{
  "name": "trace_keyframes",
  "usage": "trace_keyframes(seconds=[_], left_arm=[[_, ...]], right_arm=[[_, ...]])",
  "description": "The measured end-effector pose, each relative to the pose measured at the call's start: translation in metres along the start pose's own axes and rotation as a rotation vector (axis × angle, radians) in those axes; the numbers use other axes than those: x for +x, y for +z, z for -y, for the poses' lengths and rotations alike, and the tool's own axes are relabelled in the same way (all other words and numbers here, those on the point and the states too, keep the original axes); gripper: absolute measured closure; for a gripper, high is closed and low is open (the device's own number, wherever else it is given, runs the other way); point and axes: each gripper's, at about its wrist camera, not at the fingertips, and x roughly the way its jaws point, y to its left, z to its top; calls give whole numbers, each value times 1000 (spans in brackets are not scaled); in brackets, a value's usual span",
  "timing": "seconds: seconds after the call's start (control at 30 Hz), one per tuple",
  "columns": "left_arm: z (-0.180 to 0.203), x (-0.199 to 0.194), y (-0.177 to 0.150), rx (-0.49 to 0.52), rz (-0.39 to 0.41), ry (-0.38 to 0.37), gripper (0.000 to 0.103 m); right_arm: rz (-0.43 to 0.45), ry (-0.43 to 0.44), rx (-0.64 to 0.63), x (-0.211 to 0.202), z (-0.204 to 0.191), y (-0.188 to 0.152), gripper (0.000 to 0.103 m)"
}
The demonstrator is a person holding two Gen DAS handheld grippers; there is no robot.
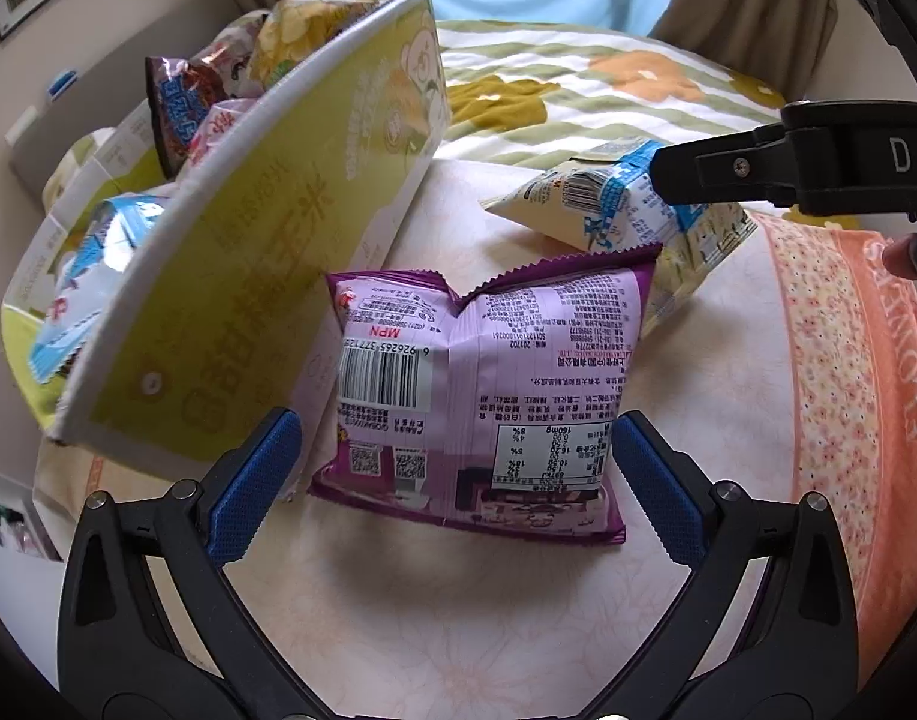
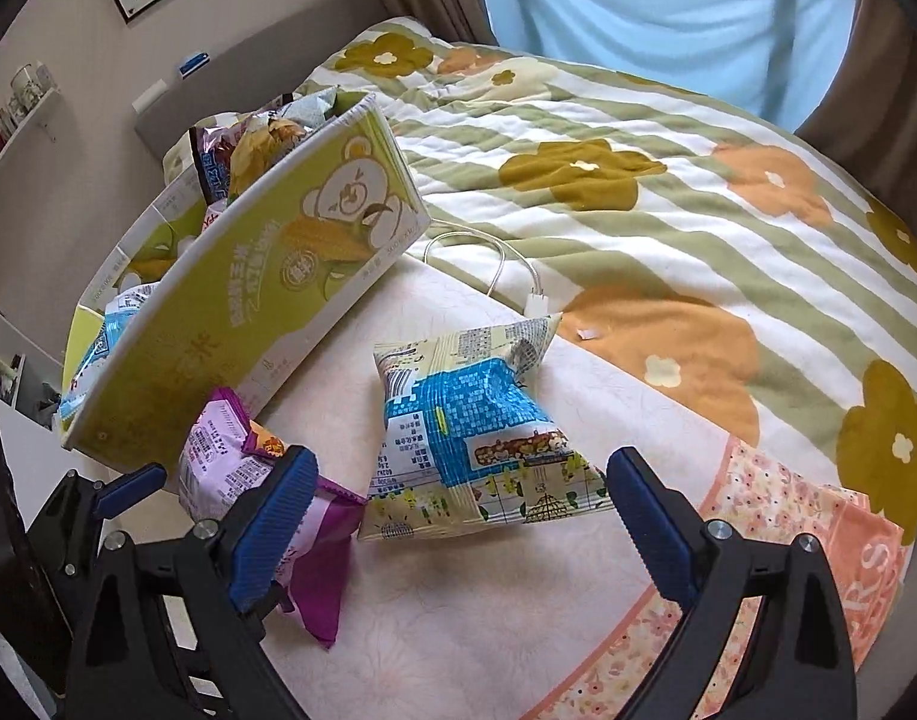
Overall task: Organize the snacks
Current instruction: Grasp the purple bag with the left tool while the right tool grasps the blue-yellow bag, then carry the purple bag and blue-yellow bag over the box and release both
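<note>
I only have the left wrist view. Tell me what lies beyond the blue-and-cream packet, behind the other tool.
Observer: A white charging cable lies on the bed just past the blue-and-cream snack packet, next to the flowered striped quilt.
Operator: Report the right tool's state.
Observer: The right tool is open, fingers either side of that packet, not touching it.
Operator: Describe the box front.
Observer: The green cardboard box shows a cartoon bear with corn; the purple crinkled snack bag sits at its lower corner, between the open left tool fingers.
</note>
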Motion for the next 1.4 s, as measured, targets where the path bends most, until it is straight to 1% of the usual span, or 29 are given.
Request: trace_keyframes(seconds=[0.13, 0.23, 0.4, 0.47, 0.57, 0.6, 0.63, 0.7, 0.73, 0.83, 0.9, 0.93, 1.07, 1.23, 1.4], left_arm=[[1, 7, 5, -23, 4, -12, 0], [7, 14, 9, -2, -5, -22, 0], [25, 34, 9, 64, -74, 15, 0], [24, 35, 9, 54, -79, -1, 0], [16, 37, 14, 6, -84, -42, 1], [12, 38, 15, -13, -91, -58, 4], [9, 40, 16, -29, -100, -64, 14], [4, 43, 17, -47, -122, -88, 15], [2, 44, 18, -48, -124, -94, 19], [3, 45, 19, -39, -132, -98, 23], [1, 45, 19, -45, -138, -108, 27], [2, 45, 19, -42, -138, -106, 27], [1, 41, 17, -51, -137, -113, 28], [2, 38, 15, -47, -140, -107, 29], [1, 38, 15, -52, -142, -110, 30]], right_arm=[[-29, -4, -8, 18, 0, 4, 7], [-42, -22, -41, 29, 0, 6, 7], [-55, -10, -92, 37, 2, 11, 7], [-59, 8, -108, 39, 4, 14, 7], [-65, 22, -155, 41, 3, 16, 7], [-65, 29, -170, 41, 2, 17, 7], [-66, 37, -189, 41, 1, 18, 7], [-67, 56, -233, 42, -3, 19, 7], [-69, 71, -258, 41, -4, 19, 7], [-82, 86, -374, 39, -10, 18, 7], [-102, 76, -474, 40, -15, 16, 7], [-107, 67, -529, 40, -17, 14, 7], [-124, 74, -668, 39, -16, 18, 7], [-168, 97, -780, 48, -17, 20, 7], [-201, 50, -846, 62, -15, 17, 7]])
